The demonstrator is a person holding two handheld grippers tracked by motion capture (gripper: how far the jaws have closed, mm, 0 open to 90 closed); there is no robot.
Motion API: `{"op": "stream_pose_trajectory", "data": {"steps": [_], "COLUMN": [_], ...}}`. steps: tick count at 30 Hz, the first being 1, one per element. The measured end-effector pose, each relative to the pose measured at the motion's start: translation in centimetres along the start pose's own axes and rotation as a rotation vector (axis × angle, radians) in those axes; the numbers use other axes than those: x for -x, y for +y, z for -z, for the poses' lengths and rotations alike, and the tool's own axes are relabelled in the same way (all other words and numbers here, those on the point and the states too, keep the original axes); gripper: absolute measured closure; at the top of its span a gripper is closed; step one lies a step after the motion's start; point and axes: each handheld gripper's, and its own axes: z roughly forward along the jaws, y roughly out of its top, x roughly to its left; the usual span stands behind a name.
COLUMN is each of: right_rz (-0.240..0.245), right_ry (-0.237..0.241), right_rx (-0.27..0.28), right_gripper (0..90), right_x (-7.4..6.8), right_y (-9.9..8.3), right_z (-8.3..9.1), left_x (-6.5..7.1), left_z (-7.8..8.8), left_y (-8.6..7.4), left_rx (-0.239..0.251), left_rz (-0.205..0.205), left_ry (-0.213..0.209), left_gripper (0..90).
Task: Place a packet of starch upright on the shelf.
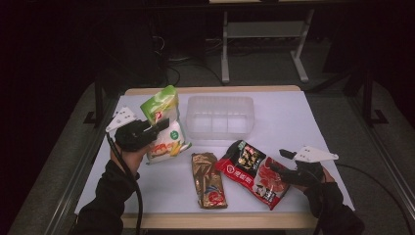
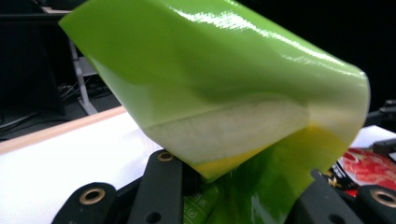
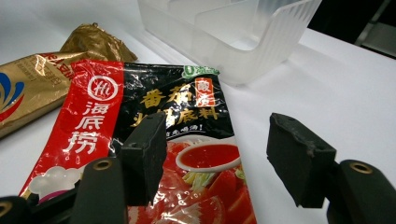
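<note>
High view shows the left gripper (image 1: 159, 128) clamped on a glossy green-and-white plastic snack bag (image 1: 164, 125) lifted off the worktop (image 1: 303, 127), so the slick film could slip free, while the right gripper (image 1: 280, 164) hangs apart.

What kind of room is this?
Probably a lab or workshop, not a kitchen: a white worktable in a dark room, cables on the floor, and metal stand legs behind it.
</note>
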Motion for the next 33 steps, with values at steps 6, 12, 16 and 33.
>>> {"op": "stream_pose_trajectory", "data": {"steps": [6,12,16,33], "right_rz": [-0.002,-0.005,-0.011,-0.013], "right_ry": [-0.009,-0.011,-0.014,-0.017], "right_rx": [0.004,0.01,0.008,0.015], "right_gripper": [36.8,36.8,37.2,36.7], "right_x": [0.1,0.1,0.2,0.2], "right_y": [-0.1,-0.1,-0.3,-0.4], "right_z": [0.1,0.0,-0.1,0.1], "left_x": [0.0,-0.1,-0.2,-0.3], "left_z": [-2.1,-4.5,-6.7,-14.7], "left_y": [1.5,2.4,3.1,3.9], "left_rx": [-0.003,-0.011,-0.007,-0.038], "left_rz": [0.006,0.017,0.041,0.047], "left_ry": [0.014,0.052,0.077,0.254], "left_gripper": [72.4,72.4,72.4,72.3]}}
